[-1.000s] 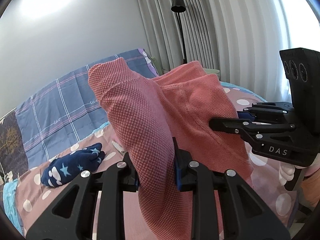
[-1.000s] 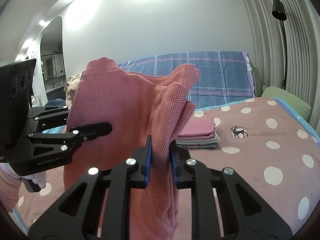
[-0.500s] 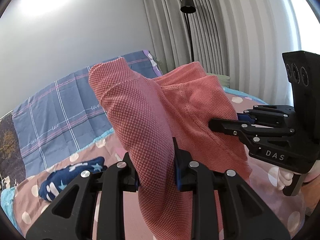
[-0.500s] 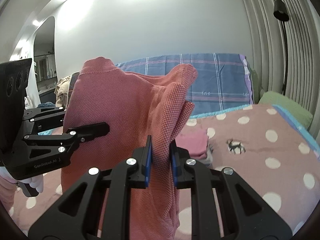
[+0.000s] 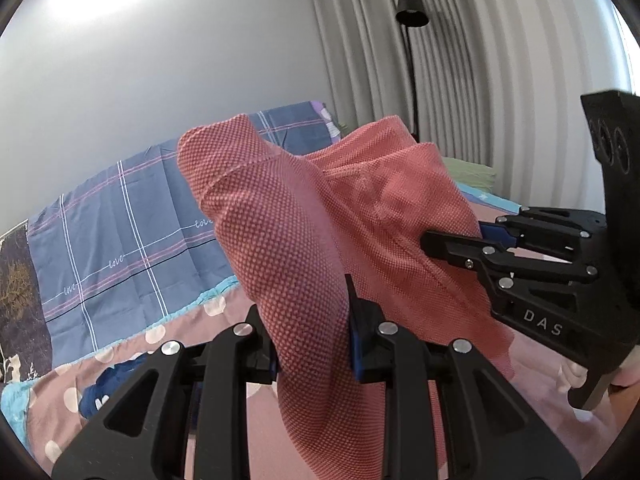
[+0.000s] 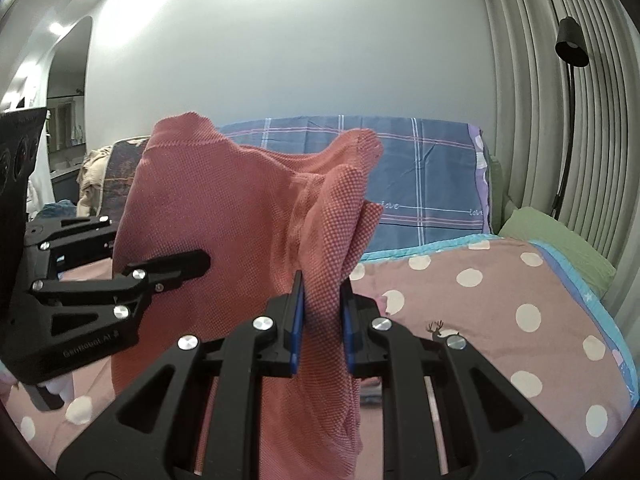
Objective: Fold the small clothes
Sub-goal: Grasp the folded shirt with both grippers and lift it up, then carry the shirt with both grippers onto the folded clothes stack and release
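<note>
A salmon-pink knit garment (image 5: 288, 232) hangs in the air between both grippers, above the bed. My left gripper (image 5: 312, 332) is shut on one bunched edge of it. My right gripper (image 6: 322, 316) is shut on the other edge of the garment (image 6: 224, 216). The right gripper also shows in the left wrist view (image 5: 476, 240) at the right. The left gripper shows in the right wrist view (image 6: 176, 264) at the left. The garment's lower part hangs down and hides the bed under it.
The bed has a pink polka-dot cover (image 6: 520, 292) and a blue plaid sheet (image 5: 120, 232) at the head. A dark blue star-print item (image 5: 100, 392) lies at lower left. A green pillow (image 6: 556, 240), a black floor lamp (image 5: 412, 12) and curtains stand to the right.
Both grippers have risen with the garment. The bed has dropped lower in both views and the folded pile behind the right gripper is now hidden.
</note>
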{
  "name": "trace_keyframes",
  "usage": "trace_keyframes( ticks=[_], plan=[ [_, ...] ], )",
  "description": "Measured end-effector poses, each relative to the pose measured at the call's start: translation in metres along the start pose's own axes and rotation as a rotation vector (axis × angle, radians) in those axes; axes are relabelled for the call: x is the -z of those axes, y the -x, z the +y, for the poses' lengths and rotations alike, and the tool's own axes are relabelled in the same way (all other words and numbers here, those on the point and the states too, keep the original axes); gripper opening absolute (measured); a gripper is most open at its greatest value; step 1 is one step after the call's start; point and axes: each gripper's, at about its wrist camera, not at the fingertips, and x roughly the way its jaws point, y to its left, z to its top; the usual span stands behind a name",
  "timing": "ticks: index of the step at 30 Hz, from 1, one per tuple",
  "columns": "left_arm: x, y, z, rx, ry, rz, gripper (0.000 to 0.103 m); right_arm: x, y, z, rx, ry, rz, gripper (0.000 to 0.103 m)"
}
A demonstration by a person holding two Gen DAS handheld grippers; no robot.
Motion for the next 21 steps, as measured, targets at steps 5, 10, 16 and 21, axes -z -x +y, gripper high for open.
trace_keyframes(
  ticks=[5, 10, 16, 21],
  plan=[
    [-0.012, -0.025, 0.004, -0.036, -0.029, -0.006, 0.026, -0.014, -0.028, -0.008, 0.037, -0.010, 0.002, 0.016],
    [-0.021, -0.047, 0.016, -0.056, -0.027, -0.006, 0.026, -0.028, -0.056, -0.011, 0.077, 0.025, 0.005, 0.015],
    [-0.029, -0.087, 0.038, -0.077, 0.009, -0.017, 0.027, -0.044, -0.106, -0.023, 0.107, -0.005, 0.040, 0.016],
    [0.013, -0.167, 0.066, -0.227, 0.077, 0.150, 0.052, -0.009, -0.188, -0.056, 0.205, -0.189, 0.281, 0.029]
  ],
)
